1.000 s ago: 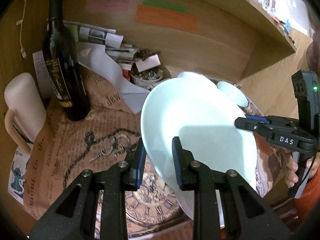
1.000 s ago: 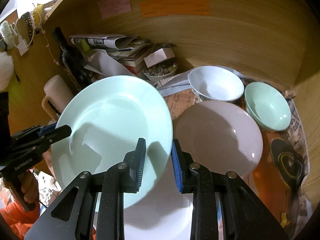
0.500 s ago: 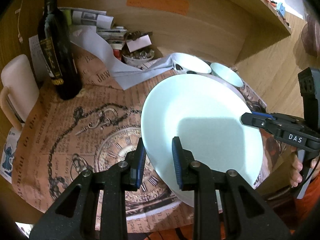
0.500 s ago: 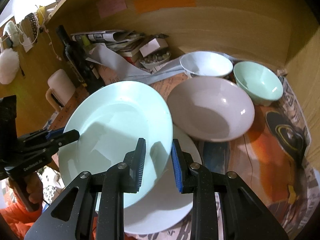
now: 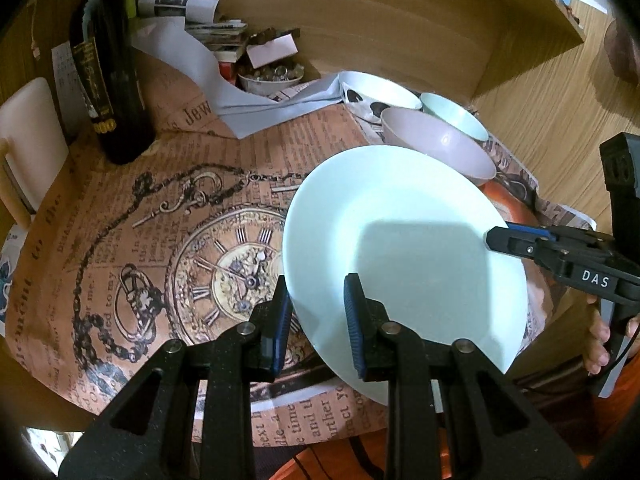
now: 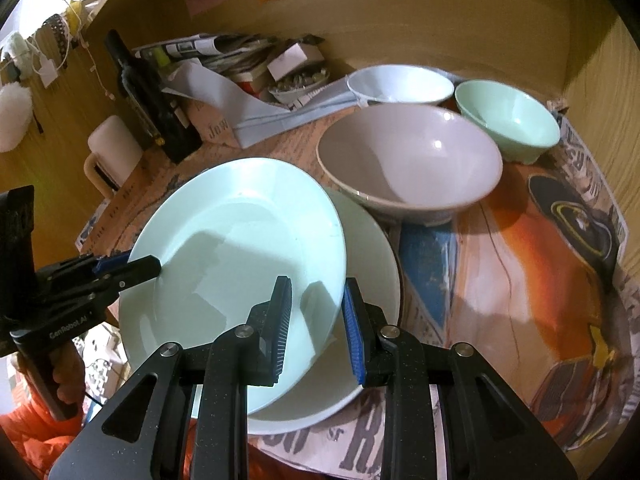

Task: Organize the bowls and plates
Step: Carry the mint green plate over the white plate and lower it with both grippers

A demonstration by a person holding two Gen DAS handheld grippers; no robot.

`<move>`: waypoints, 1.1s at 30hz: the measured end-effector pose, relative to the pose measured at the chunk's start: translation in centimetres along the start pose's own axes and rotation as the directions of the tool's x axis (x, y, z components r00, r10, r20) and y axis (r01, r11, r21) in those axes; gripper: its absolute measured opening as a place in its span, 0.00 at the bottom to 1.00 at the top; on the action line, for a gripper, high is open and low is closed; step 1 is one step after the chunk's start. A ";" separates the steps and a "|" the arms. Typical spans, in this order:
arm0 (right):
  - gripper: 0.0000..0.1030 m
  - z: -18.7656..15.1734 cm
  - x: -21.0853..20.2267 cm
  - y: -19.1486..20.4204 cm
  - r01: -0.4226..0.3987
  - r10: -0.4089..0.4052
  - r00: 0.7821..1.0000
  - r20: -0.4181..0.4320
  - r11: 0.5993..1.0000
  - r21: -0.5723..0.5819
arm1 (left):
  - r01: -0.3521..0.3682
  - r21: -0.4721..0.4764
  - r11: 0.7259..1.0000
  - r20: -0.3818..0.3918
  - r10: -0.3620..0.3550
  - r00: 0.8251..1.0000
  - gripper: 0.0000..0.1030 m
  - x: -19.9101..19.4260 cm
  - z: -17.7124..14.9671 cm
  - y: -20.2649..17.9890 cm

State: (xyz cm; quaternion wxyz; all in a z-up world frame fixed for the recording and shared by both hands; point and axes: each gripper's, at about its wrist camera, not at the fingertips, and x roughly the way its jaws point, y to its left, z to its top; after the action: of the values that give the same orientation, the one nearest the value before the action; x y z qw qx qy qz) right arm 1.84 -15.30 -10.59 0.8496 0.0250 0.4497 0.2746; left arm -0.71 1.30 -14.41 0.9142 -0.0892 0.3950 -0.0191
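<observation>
Both grippers clamp the pale green plate (image 6: pixel 240 248) by opposite rims: the left gripper (image 5: pixel 316 320) pinches the near edge, and the right gripper (image 6: pixel 316 320) grips the other side. The plate hangs tilted over a white plate (image 6: pixel 372 280) lying on the newspaper-covered table (image 5: pixel 140 240). Behind sit a grey bowl (image 6: pixel 408 160), a white bowl (image 6: pixel 400 84) and a green bowl (image 6: pixel 508 120) (grouped close together). A dark bottle (image 5: pixel 110 68) stands upright at the left.
</observation>
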 end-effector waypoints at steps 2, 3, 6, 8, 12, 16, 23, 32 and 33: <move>0.23 -0.3 0.3 -0.2 -0.001 0.001 1.000 -0.013 1.000 0.006 | -0.003 0.004 1.000 -0.003 0.003 1.000 0.25 0.1 -0.2 -0.1; 0.23 -0.4 0.4 -0.3 -0.001 0.001 1.000 -0.017 1.000 0.009 | -0.005 0.006 1.000 -0.003 0.005 1.000 0.25 0.1 -0.2 -0.2; 0.23 -0.7 0.5 -0.4 0.000 0.000 1.000 -0.027 1.000 0.017 | -0.012 0.015 1.000 0.003 0.012 1.000 0.25 0.1 -0.3 -0.4; 0.23 -0.7 0.6 -0.6 0.000 0.001 1.000 -0.031 1.000 0.022 | -0.014 0.018 1.000 0.008 0.014 1.000 0.24 0.3 0.0 -0.5; 0.23 -0.8 0.8 -0.8 0.004 -0.003 0.999 -0.039 0.999 0.033 | -0.030 0.035 0.999 0.010 0.030 1.000 0.25 0.7 0.2 -0.8; 0.23 -0.8 0.9 -1.0 0.014 -0.012 0.999 -0.038 0.999 0.039 | -0.045 0.058 0.997 0.002 0.045 0.999 0.25 1.4 0.3 -1.0; 0.23 -0.8 1.0 -0.8 0.025 -0.024 0.999 -0.042 0.999 0.026 | -0.045 0.061 0.997 -0.011 0.045 0.999 0.25 2.0 0.5 -0.8; 0.24 -0.6 1.1 -1.1 0.024 -0.022 0.999 -0.039 0.999 0.043 | -0.015 0.044 0.999 -0.033 0.016 0.999 0.25 3.0 0.5 -0.6; 0.25 -0.6 1.1 -1.0 0.024 -0.022 0.999 -0.038 0.999 0.042 | -0.016 0.047 0.999 -0.033 0.017 0.999 0.25 3.0 0.5 -0.6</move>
State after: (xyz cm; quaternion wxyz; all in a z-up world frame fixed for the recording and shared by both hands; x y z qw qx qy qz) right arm 2.30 -15.79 -12.07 0.8434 0.0327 0.4714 0.2557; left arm 1.77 0.46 -16.09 0.9094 -0.0644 0.4103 -0.0223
